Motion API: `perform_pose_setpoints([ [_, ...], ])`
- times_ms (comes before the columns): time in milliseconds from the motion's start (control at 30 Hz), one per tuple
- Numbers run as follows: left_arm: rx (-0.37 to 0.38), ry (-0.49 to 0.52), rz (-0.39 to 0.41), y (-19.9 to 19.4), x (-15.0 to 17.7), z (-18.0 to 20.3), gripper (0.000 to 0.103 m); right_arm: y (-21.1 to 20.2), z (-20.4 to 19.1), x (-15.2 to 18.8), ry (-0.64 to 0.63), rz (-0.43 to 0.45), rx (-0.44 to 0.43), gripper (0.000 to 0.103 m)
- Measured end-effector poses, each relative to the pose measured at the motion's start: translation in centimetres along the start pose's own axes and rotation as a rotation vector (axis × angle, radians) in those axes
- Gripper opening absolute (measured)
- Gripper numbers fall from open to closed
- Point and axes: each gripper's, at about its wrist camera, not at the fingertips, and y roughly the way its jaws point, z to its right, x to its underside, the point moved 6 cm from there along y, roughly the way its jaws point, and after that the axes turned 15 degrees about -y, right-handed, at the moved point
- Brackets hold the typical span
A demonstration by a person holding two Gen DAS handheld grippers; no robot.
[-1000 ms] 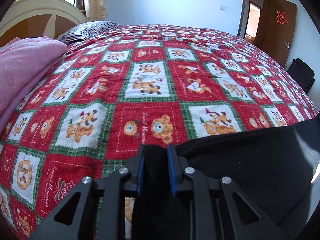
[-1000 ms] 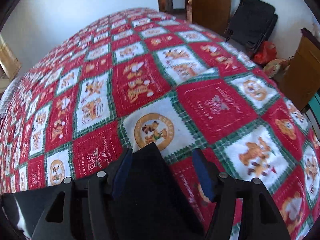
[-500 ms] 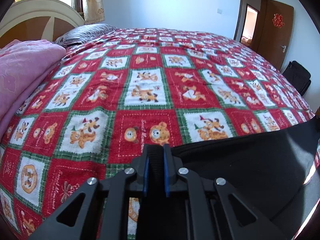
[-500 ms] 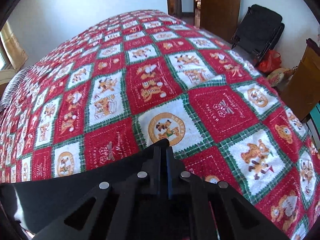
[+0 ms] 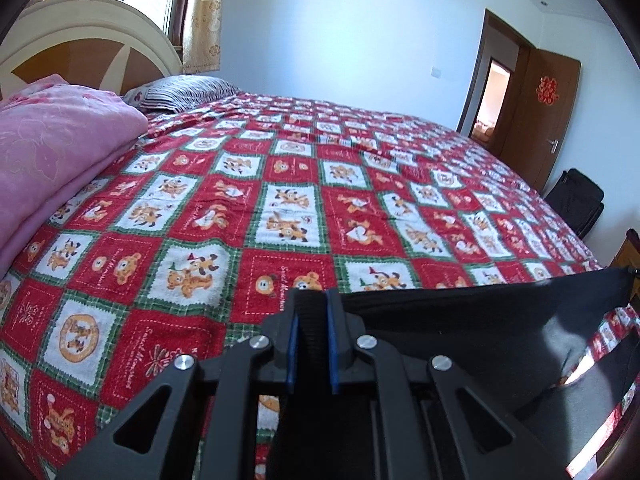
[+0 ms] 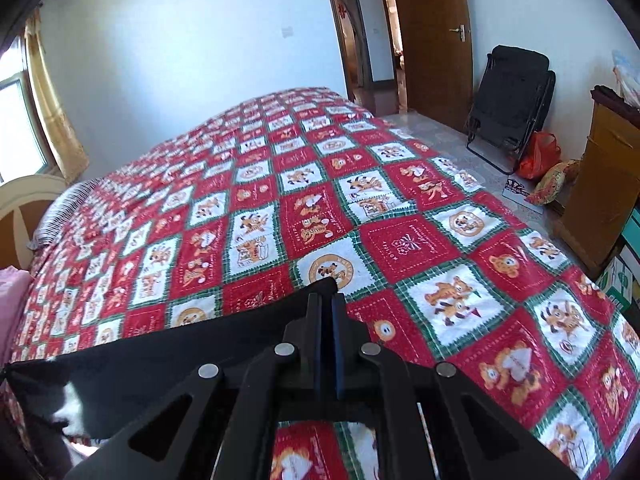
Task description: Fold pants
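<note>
Both grippers are clamped on the black pants now: right gripper just snapped fully closed on a corner, left gripper pinching thick fabric. Cloth's stretched between them, lifted off the bed at 6 o'clock, so folding can probably be started.

A home bedroom: a wide bed under a red cartoon-print cover, a curved headboard, a striped pillow, curtains and a wooden door.

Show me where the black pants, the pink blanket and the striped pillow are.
black pants (image 5: 480,320), left wrist view, stretched edge.
pink blanket (image 5: 52,152), left wrist view, top fold.
striped pillow (image 5: 184,94), left wrist view, middle.
</note>
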Motion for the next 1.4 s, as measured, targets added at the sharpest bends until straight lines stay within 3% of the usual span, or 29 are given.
perform_pose_setpoints([
  [400, 0.112, -0.040, 0.087, -7.1, 2.9, -0.9, 0.013, -7.9, 2.4, 5.7, 0.060, 0.089, -0.046, 0.004],
  [700, 0.153, -0.049, 0.066, -8.6, 8.7, -3.1, 0.013, -9.6, 4.3, 14.1, 0.082, 0.021, -0.066, 0.004],
  [867, 0.123, -0.016, 0.051, -8.2, 11.4, -4.2, 0.014, -10.0, 4.8, 16.9, 0.091, 0.014, -0.077, 0.004],
  [1167, 0.105, 0.033, 0.055, -9.6, 13.5, -5.7, 0.023, -11.8, 4.8, 18.0, 0.053, 0.001, -0.073, 0.004],
  [1400, 0.028, -0.004, 0.061, -10.5, 14.2, -8.5, 0.023, -13.9, 7.8, 19.2, 0.139, 0.011, 0.052, 0.006],
])
